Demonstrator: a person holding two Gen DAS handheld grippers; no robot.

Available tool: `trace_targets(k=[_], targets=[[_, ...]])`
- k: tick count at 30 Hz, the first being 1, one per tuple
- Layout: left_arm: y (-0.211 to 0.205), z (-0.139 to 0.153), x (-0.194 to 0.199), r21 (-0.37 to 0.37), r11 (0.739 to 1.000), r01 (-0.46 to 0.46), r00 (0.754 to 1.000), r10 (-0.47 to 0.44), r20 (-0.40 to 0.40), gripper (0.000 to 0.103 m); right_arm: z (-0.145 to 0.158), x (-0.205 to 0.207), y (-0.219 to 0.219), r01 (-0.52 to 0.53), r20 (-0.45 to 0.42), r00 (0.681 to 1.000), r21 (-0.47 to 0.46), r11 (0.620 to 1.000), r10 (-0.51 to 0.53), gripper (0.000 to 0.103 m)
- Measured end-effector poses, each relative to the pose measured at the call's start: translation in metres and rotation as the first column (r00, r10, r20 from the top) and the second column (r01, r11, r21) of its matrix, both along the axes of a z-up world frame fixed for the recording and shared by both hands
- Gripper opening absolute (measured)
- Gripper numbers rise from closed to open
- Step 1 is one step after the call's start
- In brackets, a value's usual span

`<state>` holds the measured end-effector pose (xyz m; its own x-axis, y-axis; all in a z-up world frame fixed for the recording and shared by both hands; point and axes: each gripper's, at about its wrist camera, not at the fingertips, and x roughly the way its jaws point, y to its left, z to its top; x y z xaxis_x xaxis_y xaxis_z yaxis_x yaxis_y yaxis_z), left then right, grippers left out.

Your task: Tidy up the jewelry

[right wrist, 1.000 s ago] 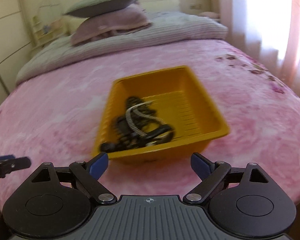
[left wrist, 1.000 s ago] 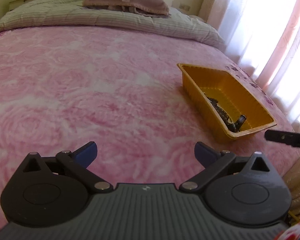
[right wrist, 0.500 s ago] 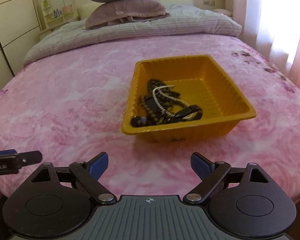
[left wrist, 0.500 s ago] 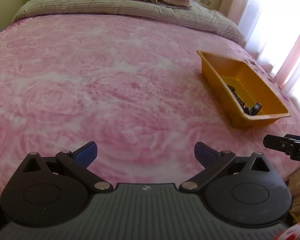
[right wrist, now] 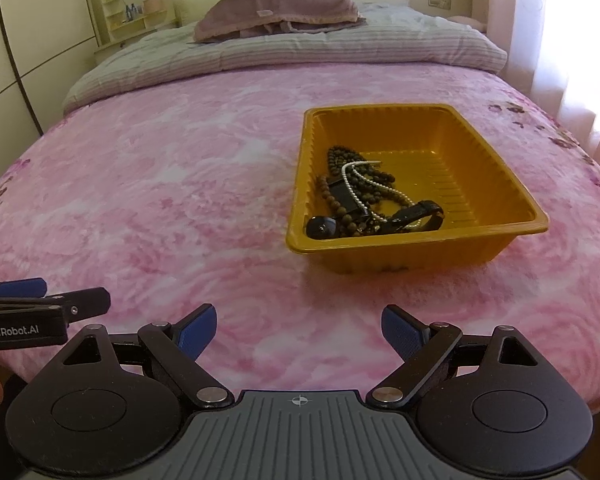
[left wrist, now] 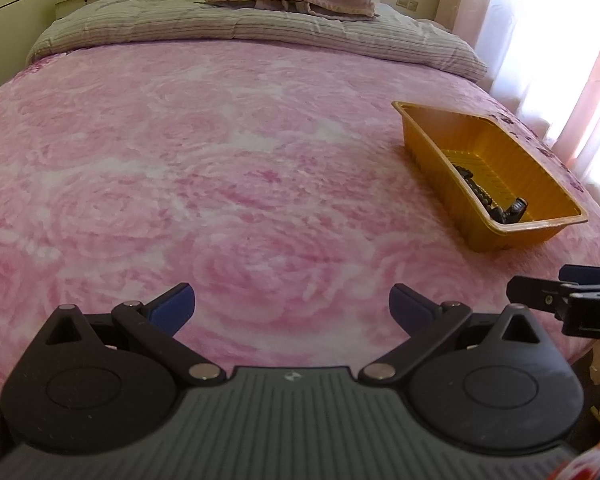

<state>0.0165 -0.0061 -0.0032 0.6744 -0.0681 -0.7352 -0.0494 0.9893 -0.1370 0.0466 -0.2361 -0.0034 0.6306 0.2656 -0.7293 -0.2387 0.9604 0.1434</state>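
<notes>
An orange plastic tray (right wrist: 496, 184) sits on the pink bed; it also shows at the right in the left wrist view (left wrist: 428, 152). Inside lie tangled jewelry: dark bead strands (right wrist: 342, 160), a white pearl strand (right wrist: 356, 190) and a black watch (right wrist: 416, 214); a bit of the pile shows in the left wrist view (left wrist: 496, 204). My right gripper (right wrist: 298, 330) is open and empty, near the bed's front edge, short of the tray. My left gripper (left wrist: 290, 306) is open and empty, to the left of the tray.
The pink floral blanket (left wrist: 180, 160) covers the bed. A striped duvet (right wrist: 300, 52) and stacked pillows (right wrist: 276, 8) lie at the far end. Curtains (left wrist: 540, 40) hang at the right. A shelf (right wrist: 132, 16) and wardrobe stand at the far left.
Both grippers have pulled back from the tray toward the bed's front edge and risen. Both stay open and empty. The tray and jewelry have not moved.
</notes>
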Motion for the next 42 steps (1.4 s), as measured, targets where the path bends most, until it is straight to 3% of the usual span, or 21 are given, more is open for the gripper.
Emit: trace_targets(k=[42], targets=[[-0.0064, 0.0027, -0.0010, 0.017, 1.000, 0.017, 1.000, -0.017, 0.020, 0.103, 0.0039, -0.0013, 0.0048, -0.004, 0.014, 1.000, -0.008, 1.000, 0.004, 0.089]])
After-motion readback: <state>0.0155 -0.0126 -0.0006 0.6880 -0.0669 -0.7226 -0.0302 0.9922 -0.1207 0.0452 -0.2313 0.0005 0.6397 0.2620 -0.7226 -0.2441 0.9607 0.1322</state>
